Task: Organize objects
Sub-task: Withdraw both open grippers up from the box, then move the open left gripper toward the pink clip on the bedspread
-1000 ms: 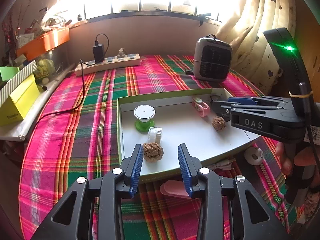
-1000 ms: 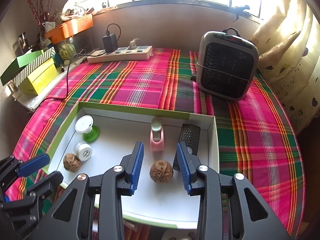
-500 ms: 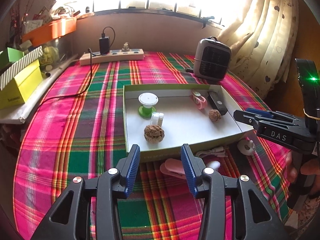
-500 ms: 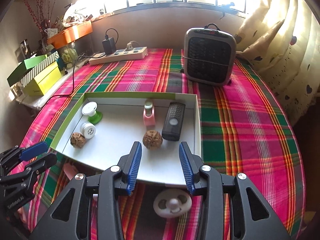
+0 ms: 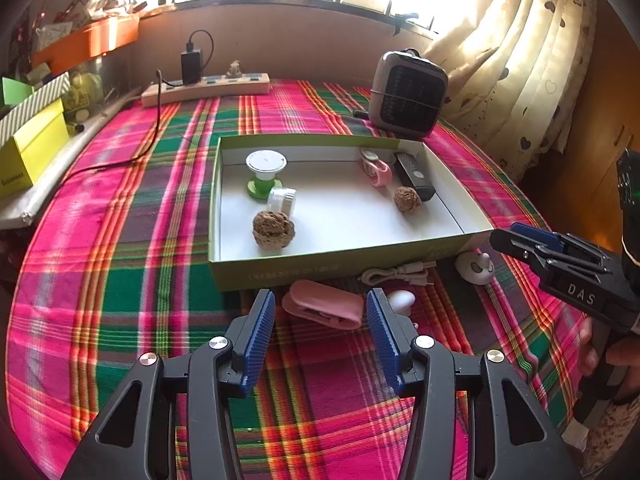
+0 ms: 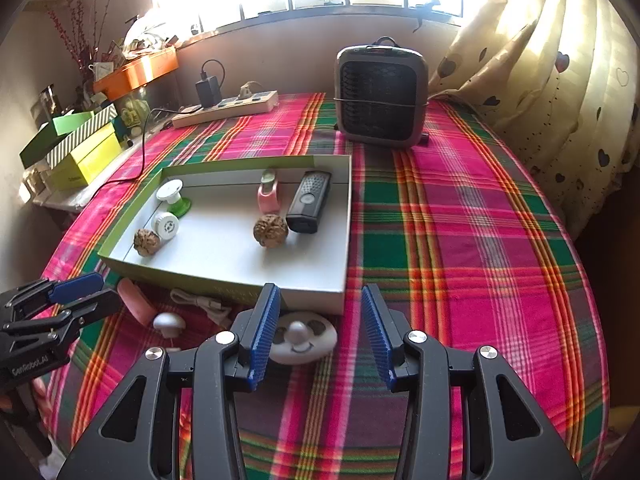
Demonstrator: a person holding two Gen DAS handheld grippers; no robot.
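A green box [image 5: 320, 272] [image 6: 132, 216] with a white floor holds two walnuts [image 5: 273, 234] [image 6: 271, 230], a black remote [image 6: 309, 202], a pink item, a small white jar and a green-and-white spool. My left gripper [image 5: 320, 296] hovers just before the box's front wall. Its jaws are opening, and a pink clip [image 5: 324, 308] lies on the cloth between the tips, untouched. My right gripper [image 6: 320, 296] is at the box's near right corner, jaws opening. A white round toy [image 6: 304, 340] lies under them by the left finger, not gripped.
A white cable [image 5: 400, 274] and a white mushroom-shaped piece [image 5: 401, 300] lie on the plaid cloth before the box. A grey heater [image 6: 380, 96] and a power strip [image 6: 228, 106] stand at the back. Yellow and green boxes [image 6: 80, 152] sit at the left, a curtain at the right.
Both grippers have drawn back out of the box toward the near side of the table, jaws widening. The two walnuts stay on the box floor.
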